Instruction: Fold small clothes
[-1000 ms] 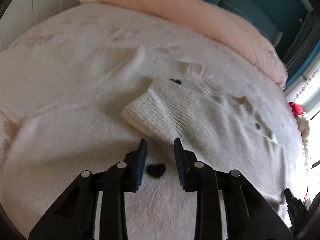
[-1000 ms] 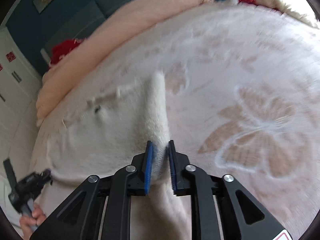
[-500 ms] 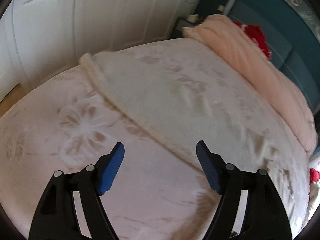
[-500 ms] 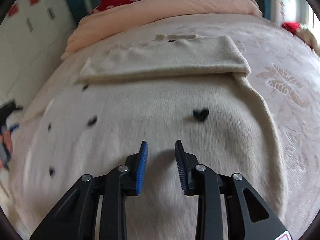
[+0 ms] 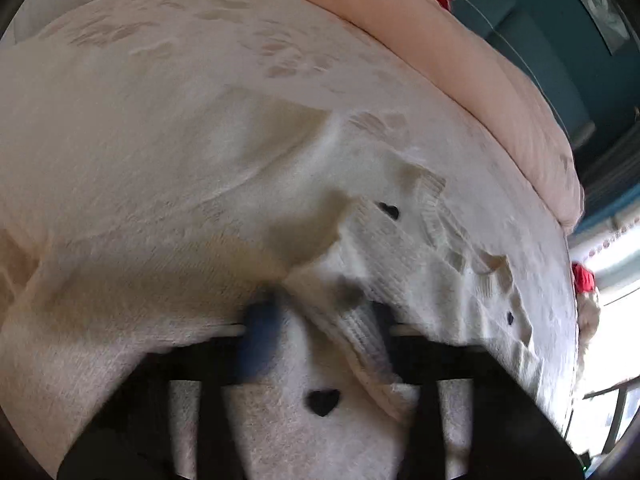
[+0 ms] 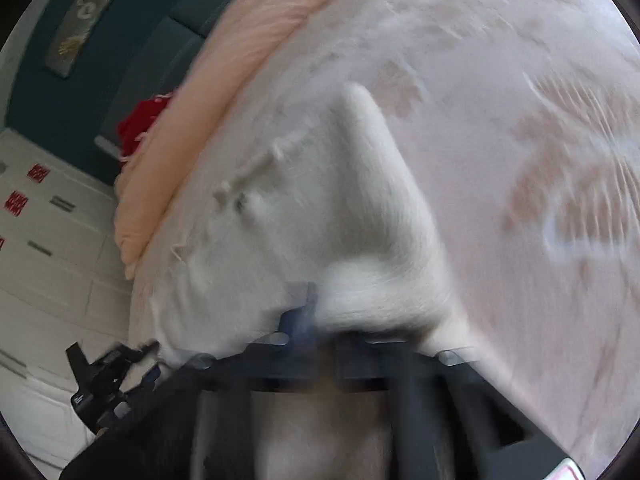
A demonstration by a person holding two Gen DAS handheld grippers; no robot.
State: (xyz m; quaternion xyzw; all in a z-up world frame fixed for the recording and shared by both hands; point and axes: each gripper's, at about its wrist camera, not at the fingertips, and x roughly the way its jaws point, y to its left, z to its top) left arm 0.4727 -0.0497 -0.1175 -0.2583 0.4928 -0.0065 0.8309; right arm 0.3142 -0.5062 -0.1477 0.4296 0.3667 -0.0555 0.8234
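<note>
A white fluffy knit sweater [image 5: 400, 256] with small black hearts lies on the pink patterned bedspread [image 5: 168, 40]. My left gripper [image 5: 320, 332] is blurred; its blue-padded fingers stand around the ribbed cuff [image 5: 360, 332] of a sleeve, and cloth lies between them. My right gripper [image 6: 324, 320] is also blurred; its fingers are close together on a lifted fold of the sweater [image 6: 360, 216], which rises in a ridge ahead of it. The left gripper also shows at the lower left of the right wrist view [image 6: 104, 376].
A peach duvet roll [image 5: 460, 64] lies along the far side of the bed, with a red object [image 6: 140, 124] beside it. A dark teal wall stands behind. White drawers [image 6: 44, 232] are at the left in the right wrist view.
Both views have swung back to the sweater. My left gripper has narrowed around the sleeve cuff. My right gripper now holds a raised fold, where half a second ago it was open over flat cloth.
</note>
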